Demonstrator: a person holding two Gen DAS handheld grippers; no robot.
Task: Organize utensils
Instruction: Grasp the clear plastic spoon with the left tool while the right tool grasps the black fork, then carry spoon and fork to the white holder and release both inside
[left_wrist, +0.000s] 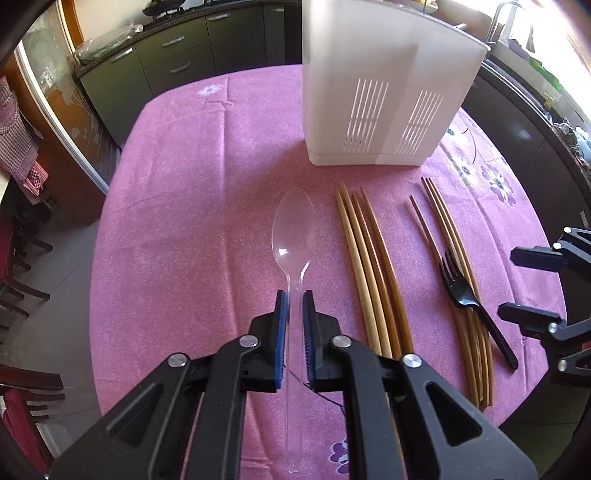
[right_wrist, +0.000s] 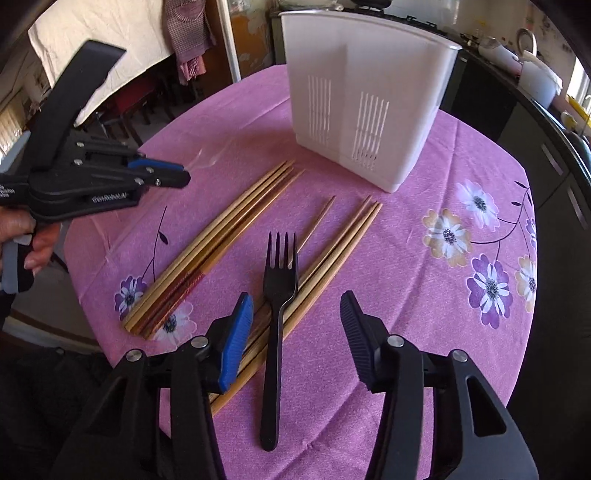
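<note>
From the left wrist, the left gripper has its fingers closed to a narrow gap around the clear spoon handle above the pink tablecloth, while the right wrist shows the right gripper spread wide over the black fork lying across chopsticks near the white caddy.

Right gripper open above black fork; fork lies across chopsticks; white caddy behind.

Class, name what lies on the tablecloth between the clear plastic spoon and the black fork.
A bundle of wooden chopsticks lies between the clear spoon and the black fork, seen best in the left wrist view.
</note>
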